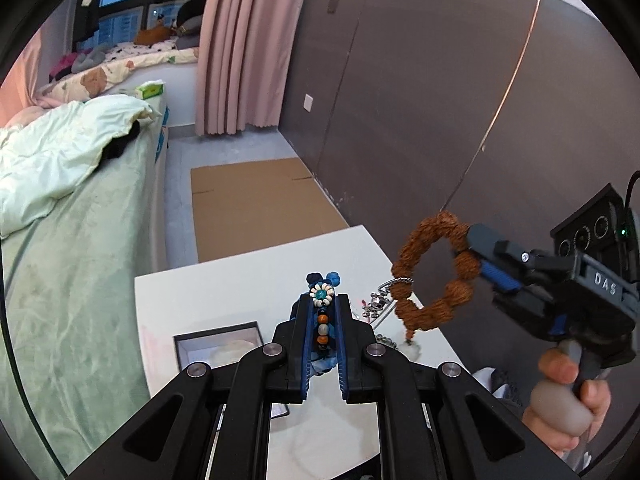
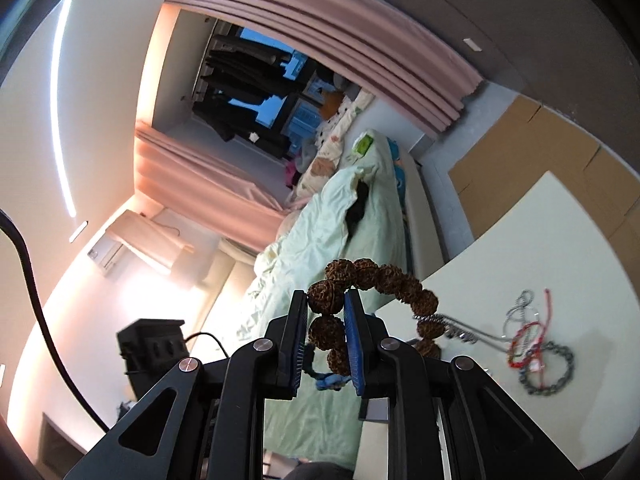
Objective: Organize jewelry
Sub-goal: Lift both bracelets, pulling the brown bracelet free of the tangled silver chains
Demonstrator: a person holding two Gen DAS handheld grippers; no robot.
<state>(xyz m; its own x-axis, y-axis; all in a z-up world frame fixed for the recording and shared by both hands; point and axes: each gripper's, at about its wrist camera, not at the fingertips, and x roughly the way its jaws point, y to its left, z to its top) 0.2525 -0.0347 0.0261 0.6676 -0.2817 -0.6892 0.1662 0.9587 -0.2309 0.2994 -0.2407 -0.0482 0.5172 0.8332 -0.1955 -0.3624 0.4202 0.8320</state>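
Note:
My left gripper (image 1: 322,300) is shut on a beaded bracelet (image 1: 322,322) with orange, white and dark beads and a white flower with a teal centre, held above the white table (image 1: 224,292). My right gripper (image 2: 326,300), seen at the right of the left wrist view (image 1: 474,246), is shut on a bracelet of big rough brown beads (image 1: 430,272) (image 2: 380,280), which hangs in a loop in the air over the table's right edge. A silver chain (image 2: 468,330) dangles from it. A hand (image 1: 568,404) grips the right handle.
An open jewelry box (image 1: 218,344) with a pale lining sits on the table below my left gripper. Silver chains (image 1: 378,304), red cords (image 2: 532,340) and a dark chain ring (image 2: 550,372) lie on the table. A bed (image 1: 72,272) stands left, cardboard (image 1: 256,204) on the floor.

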